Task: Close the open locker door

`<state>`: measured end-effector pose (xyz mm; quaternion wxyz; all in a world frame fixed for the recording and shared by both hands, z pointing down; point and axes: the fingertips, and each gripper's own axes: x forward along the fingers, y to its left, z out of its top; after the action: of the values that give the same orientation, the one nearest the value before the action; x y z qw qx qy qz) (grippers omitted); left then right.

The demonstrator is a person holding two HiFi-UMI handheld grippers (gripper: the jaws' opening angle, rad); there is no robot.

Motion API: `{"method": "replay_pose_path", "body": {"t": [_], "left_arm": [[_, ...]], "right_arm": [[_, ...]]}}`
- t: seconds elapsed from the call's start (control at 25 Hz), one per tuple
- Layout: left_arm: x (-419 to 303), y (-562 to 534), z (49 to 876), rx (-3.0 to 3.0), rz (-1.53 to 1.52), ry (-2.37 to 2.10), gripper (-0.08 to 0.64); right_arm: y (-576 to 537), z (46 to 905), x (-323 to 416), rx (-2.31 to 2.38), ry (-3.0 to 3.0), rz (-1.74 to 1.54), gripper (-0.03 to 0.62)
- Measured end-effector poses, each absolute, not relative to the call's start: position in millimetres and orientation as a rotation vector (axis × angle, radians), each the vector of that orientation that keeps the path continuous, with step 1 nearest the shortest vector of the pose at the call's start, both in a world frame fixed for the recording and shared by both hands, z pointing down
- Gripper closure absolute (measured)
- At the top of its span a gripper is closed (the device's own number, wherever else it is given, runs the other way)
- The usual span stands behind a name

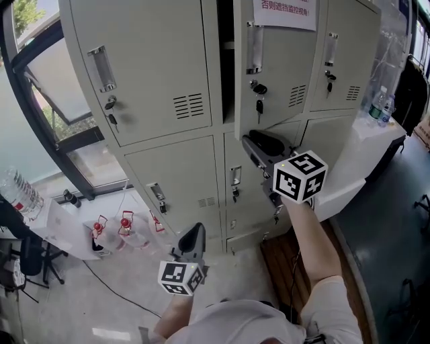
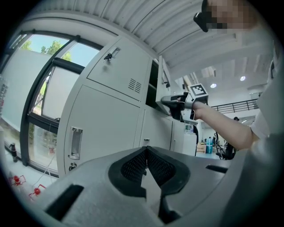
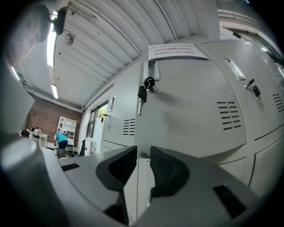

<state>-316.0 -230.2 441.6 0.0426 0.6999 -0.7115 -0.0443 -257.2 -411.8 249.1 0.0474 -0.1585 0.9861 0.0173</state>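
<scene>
The beige locker door [image 1: 282, 74] in the upper row stands ajar, with a dark gap along its left free edge. A paper sign [image 1: 284, 13] and a key [image 1: 259, 104] are on it. My right gripper [image 1: 252, 142] is at the door's lower free corner, pointing up at its outer face [image 3: 191, 102]. Its jaws [image 3: 143, 153] stand a narrow gap apart with nothing pinched between them; only the lower locker fronts show through the gap. My left gripper [image 1: 197, 227] hangs low in front of the bottom lockers. It is shut and empty [image 2: 146, 150], and its view shows the right gripper [image 2: 171, 101] at the door.
Closed lockers surround the open one. A white counter [image 1: 363, 154] with water bottles [image 1: 378, 106] stands at the right. Red-capped jugs [image 1: 111, 228] sit on the floor at the left, below a large window [image 1: 60, 87]. A wooden step [image 1: 282, 255] lies under my right arm.
</scene>
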Motion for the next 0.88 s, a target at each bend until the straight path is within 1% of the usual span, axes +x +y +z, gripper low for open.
{"method": "replay_pose_path", "body": {"t": [0.48,0.88], "left_arm": [[-343.2,-223.7,446.9,2.078,-0.129,-2.221,0.552],[-354.9,-223.1,444.6,2.066,-0.138,-2.237,0.552]], "right_arm": [[-451.2,246.8,-296.8,-0.583,3.008,0.069,0.503],[-461.0,248.4,-311.9,-0.614,3.017,0.059,0.503]]}}
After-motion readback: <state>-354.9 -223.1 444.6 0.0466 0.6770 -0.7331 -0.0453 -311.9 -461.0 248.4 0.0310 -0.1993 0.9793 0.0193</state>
